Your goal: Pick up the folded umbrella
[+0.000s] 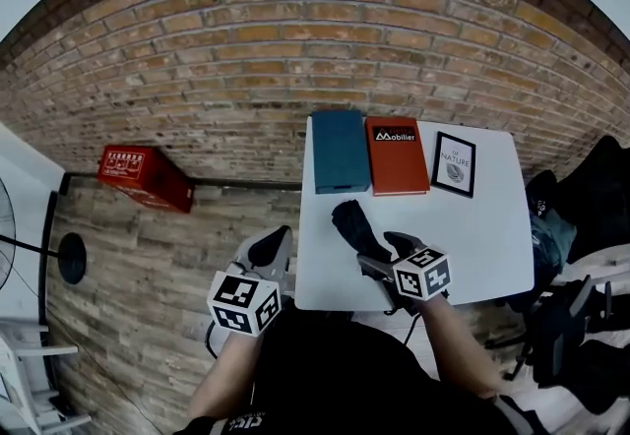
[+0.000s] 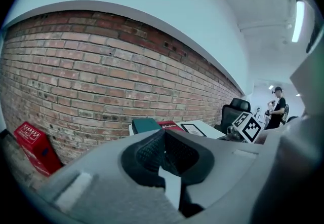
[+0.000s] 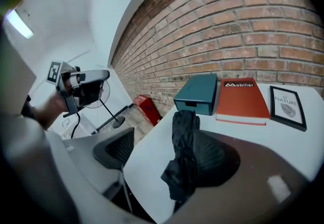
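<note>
Both hand-held grippers sat nearest the head camera. Left gripper (image 2: pixel 163 134) hovered beyond the left edge of the white rectangular table (image 1: pixel 472 246), its jaws closed together with nothing between them. Right gripper (image 3: pixel 162 142) was over the table's near edge with its jaws spread wide. The black folded fabric umbrella (image 3: pixel 183 152) lay on the tabletop with its near end between those jaws, close to the right-hand pad; contact could not be confirmed. Beyond it, along the brick wall (image 1: pixel 295 30), lay a teal rectangular box (image 1: pixel 340 151), an orange-red book (image 1: pixel 398 155) and a black-framed picture (image 1: pixel 454 163).
</note>
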A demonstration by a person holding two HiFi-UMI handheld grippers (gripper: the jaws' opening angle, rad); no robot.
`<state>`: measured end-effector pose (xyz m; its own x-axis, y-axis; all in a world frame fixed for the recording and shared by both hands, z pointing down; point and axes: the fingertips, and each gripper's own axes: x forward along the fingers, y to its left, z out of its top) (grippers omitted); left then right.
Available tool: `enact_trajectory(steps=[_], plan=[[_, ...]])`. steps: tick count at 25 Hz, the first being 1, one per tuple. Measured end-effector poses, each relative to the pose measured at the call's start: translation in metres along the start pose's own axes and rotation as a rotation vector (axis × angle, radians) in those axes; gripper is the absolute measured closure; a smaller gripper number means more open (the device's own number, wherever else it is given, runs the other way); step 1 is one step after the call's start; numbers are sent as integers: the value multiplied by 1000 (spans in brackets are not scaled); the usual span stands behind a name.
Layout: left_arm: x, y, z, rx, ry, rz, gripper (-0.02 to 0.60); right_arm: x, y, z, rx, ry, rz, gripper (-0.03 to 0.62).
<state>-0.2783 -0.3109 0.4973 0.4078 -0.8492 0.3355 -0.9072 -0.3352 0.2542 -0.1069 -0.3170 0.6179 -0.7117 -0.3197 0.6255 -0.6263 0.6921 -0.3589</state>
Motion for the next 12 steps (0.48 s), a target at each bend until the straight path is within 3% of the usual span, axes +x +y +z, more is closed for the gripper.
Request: enact_trajectory(steps=[12], plan=[[33, -10, -23, -2, 70, -66, 575, 42, -44, -49, 50, 191, -59, 227]])
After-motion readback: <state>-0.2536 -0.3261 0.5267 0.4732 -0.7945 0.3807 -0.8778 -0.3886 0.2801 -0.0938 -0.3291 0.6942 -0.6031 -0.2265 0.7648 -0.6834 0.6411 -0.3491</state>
